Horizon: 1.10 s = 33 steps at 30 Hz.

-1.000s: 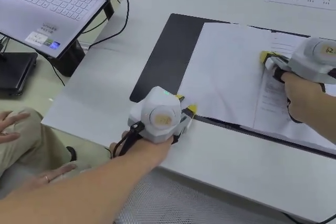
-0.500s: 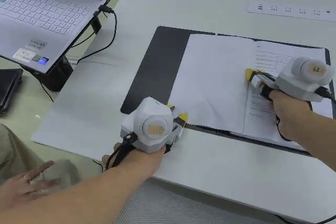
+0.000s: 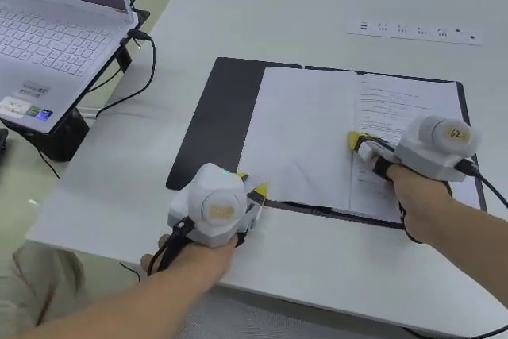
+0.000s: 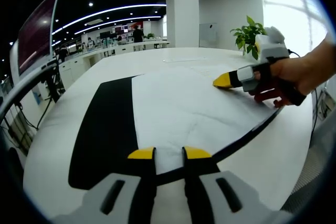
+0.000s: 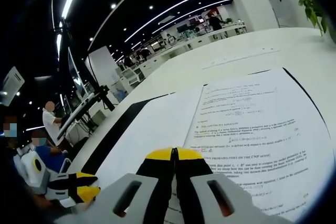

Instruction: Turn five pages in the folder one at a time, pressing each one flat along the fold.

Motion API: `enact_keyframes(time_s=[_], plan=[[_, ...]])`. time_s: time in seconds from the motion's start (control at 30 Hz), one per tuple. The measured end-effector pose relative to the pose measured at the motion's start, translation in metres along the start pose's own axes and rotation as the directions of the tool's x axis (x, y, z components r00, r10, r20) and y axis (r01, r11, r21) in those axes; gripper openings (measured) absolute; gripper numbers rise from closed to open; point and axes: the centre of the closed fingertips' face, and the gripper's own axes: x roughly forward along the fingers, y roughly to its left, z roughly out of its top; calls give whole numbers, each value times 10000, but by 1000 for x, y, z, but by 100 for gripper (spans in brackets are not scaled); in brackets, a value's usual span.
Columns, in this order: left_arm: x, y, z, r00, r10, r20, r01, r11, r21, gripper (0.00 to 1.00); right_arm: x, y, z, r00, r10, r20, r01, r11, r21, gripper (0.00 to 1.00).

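Nearer along the fold point(image 3: 352, 109) now, my right tool point(image 3: 355, 141), jaws closed and empty, presses the turned page point(image 3: 302, 129) flat in the open folder point(image 3: 213, 117). Left tool point(image 3: 255, 191) waits, jaws parted, at its near edge. Drifting off-line, I could crease paper.

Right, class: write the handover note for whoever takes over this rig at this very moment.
Left tool: open, tips at the near edge of the folder, by the blank page.
Right tool: shut, nothing in it, tips at the fold beside the printed page.
Done: a page lies turned to the left.
To do: press along the fold, then further turns; count so far unknown.
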Motion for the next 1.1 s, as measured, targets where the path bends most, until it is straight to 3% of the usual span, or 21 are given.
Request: enact_keyframes(time_s=[0.53,0.8,1.1], plan=[[0,-1,0,10000,12,19,-12,10000,-33,18,-31,16,-37,9973,322,-666,-333,9993,-156,0],[-3,-1,1,10000,19,9,-19,10000,-81,18,-55,26,-63,9895,597,-1320,-618,9980,-119,0],[-6,-1,1,10000,25,-82,-26,9999,-119,18,-76,34,-83,9802,726,-1840,-641,9966,520,0]])
